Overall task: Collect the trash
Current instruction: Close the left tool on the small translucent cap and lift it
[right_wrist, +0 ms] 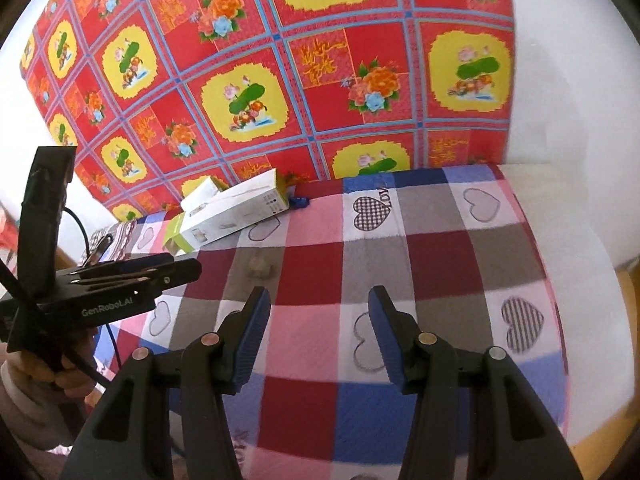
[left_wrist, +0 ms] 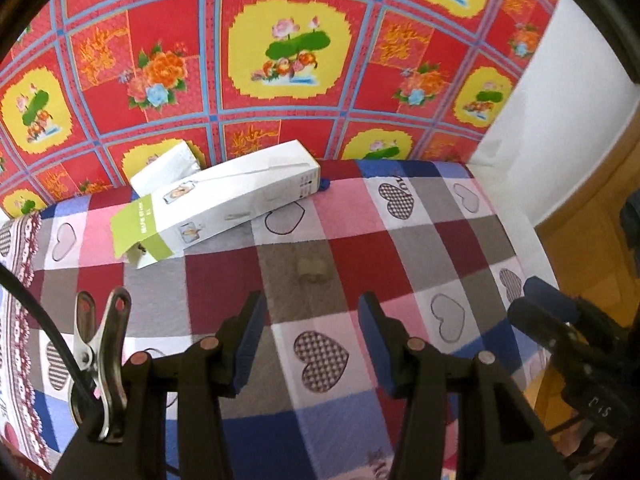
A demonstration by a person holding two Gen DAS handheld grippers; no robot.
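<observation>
Both my grippers hang over the checked tablecloth point(left_wrist: 352, 248) with jaws partly open and nothing between them: the left gripper point(left_wrist: 312, 340) and the right gripper point(right_wrist: 316, 336). The trash lies ahead and to the left of both: a long white carton point(left_wrist: 224, 204) with a green end flap, leaning across a smaller white box point(left_wrist: 168, 168). I judge the carton light, hollow and easily crushed; I would pinch it across its narrow width near the middle. Whether either box is empty is hidden. A pale smudged lump point(left_wrist: 312, 270) just ahead is too blurred to name.
</observation>
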